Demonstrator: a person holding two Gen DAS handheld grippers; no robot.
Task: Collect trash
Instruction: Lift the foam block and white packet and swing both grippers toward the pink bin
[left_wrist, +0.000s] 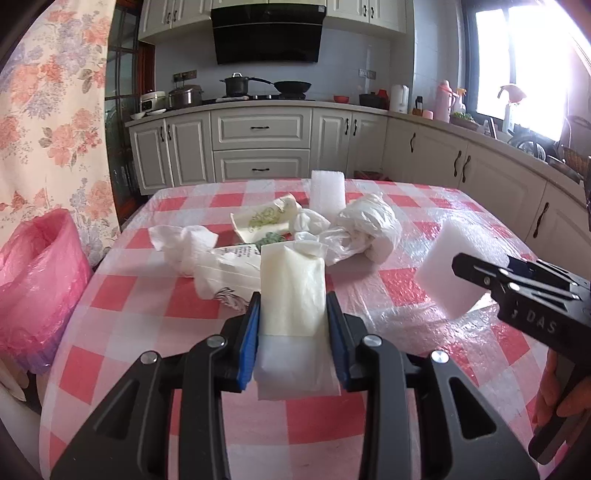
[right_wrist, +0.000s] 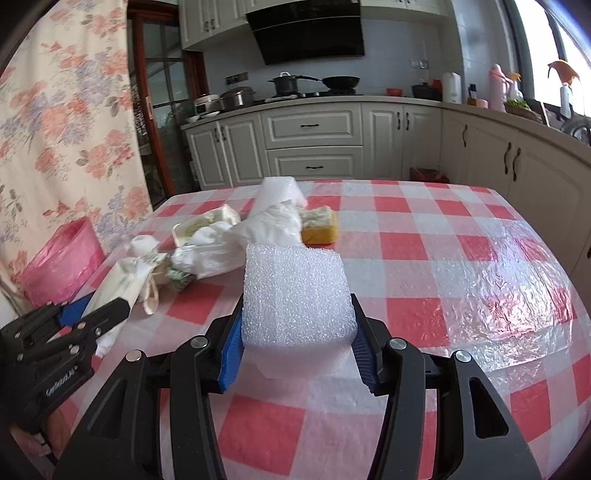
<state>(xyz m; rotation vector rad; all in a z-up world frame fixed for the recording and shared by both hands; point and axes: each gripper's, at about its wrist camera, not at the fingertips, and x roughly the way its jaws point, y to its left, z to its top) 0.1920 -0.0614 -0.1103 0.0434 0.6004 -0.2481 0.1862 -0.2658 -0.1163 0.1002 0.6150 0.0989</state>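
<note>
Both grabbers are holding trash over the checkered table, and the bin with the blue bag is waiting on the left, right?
Nearly. The bin on the left has a pink bag, not blue; the left wrist view shows it. The left gripper holds a cream packet and the right gripper a white foam block over the checkered table.

Both views are taken from just behind the tongs, angled down across the checkered tabletop (left_wrist: 140, 295) toward the far kitchen cabinets (left_wrist: 258, 147). The trash pile (right_wrist: 221, 240) is shared, seen close.
</note>
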